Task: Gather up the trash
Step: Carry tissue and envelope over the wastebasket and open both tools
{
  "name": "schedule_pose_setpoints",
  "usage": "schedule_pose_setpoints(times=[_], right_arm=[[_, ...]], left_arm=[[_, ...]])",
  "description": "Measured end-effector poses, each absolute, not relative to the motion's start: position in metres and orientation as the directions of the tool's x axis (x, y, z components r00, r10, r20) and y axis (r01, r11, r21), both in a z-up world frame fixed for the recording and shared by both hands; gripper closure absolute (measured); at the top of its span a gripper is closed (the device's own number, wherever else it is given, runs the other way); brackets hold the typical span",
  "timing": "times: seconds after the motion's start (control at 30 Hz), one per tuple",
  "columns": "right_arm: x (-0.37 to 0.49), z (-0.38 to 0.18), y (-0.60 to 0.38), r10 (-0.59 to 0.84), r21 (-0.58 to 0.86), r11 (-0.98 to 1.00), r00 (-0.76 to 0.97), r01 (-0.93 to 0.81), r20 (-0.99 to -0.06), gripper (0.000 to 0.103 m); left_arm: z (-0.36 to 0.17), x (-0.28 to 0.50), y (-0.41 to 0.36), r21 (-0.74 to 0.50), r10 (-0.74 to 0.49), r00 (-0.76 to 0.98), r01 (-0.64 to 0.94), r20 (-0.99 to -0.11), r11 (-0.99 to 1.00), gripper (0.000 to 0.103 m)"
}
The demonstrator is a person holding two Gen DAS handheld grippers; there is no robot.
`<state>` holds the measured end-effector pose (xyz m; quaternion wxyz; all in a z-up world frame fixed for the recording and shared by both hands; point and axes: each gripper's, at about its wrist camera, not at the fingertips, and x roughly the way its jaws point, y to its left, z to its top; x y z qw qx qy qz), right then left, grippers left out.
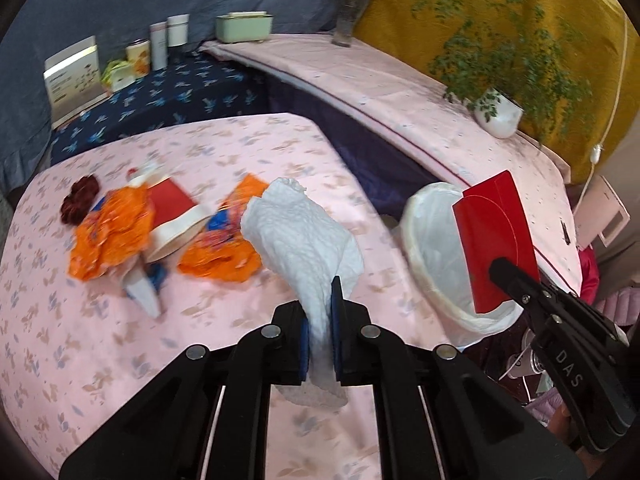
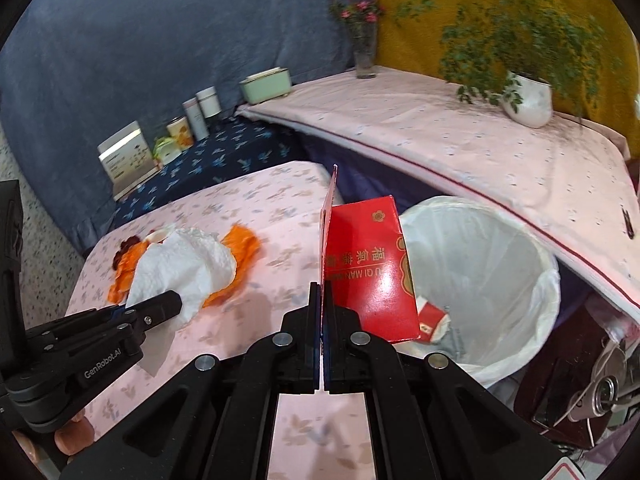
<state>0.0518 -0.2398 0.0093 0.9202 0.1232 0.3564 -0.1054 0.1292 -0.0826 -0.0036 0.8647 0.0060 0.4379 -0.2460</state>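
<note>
My left gripper (image 1: 320,312) is shut on a white crumpled paper towel (image 1: 304,236) and holds it above the pink flowered table (image 1: 120,360). My right gripper (image 2: 322,296) is shut on a red card box (image 2: 372,272), held at the rim of the white-lined trash bin (image 2: 500,264); the box also shows in the left wrist view (image 1: 496,236) over the bin (image 1: 432,256). A red scrap (image 2: 434,320) lies inside the bin. Orange wrappers (image 1: 108,232) (image 1: 224,248), a red and white paper cup (image 1: 176,216) and a dark red scrunchie (image 1: 80,196) lie on the table.
A pink-covered shelf (image 1: 380,88) behind the bin bears a potted plant (image 1: 500,108) and a flower vase (image 1: 348,20). A blue-clothed ledge (image 1: 180,88) holds cans, a green box (image 1: 244,26) and a card stand (image 1: 74,76). Cables and gear lie at the lower right (image 2: 592,384).
</note>
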Motion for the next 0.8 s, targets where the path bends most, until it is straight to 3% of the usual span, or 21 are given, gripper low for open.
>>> schedule_pose_setpoints(times=[0.53,0.8], right_arm=[[0.027,-0.008,-0.340,-0.209,0.182,0.873,0.685,0.452,-0.698,0.102],[0.026,-0.020,-0.366,-0.221,0.195,0.849,0.665,0.492,-0.714,0.102]], left_arm=[[0.004,0.122,-0.209,-0.206,-0.537,0.415,0.618,-0.734,0.759,0.095],[-0.009,0.124,-0.247,-0.221,-0.547,0.347,0.654,-0.762,0.723,0.095]])
